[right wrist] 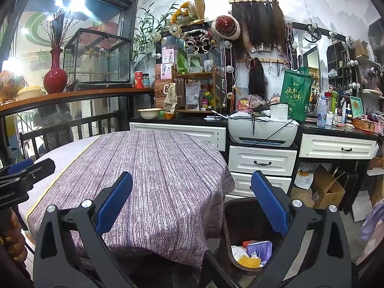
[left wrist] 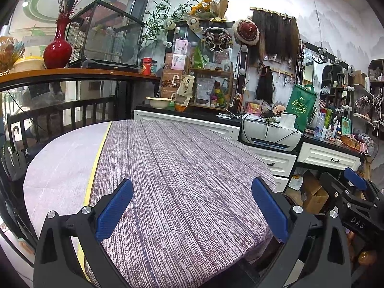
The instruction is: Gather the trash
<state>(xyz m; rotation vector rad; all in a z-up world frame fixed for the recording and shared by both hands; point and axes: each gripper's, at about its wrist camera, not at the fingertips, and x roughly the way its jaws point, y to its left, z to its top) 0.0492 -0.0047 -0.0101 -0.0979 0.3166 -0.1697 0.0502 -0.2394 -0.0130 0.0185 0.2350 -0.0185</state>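
The purple striped tablecloth (left wrist: 182,180) lies bare; wrappers and trash (right wrist: 252,252) sit in the black bin (right wrist: 230,218) beside its right edge. Left gripper (left wrist: 192,208) and right gripper (right wrist: 192,206) gape empty; collecting looks finished.

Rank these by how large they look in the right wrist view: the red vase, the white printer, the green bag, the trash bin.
1. Trash bin, though it is nearest the camera and partly hidden.
2. White printer.
3. Green bag.
4. Red vase.

The green bag and the red vase look nearly alike, so that order is unsure.
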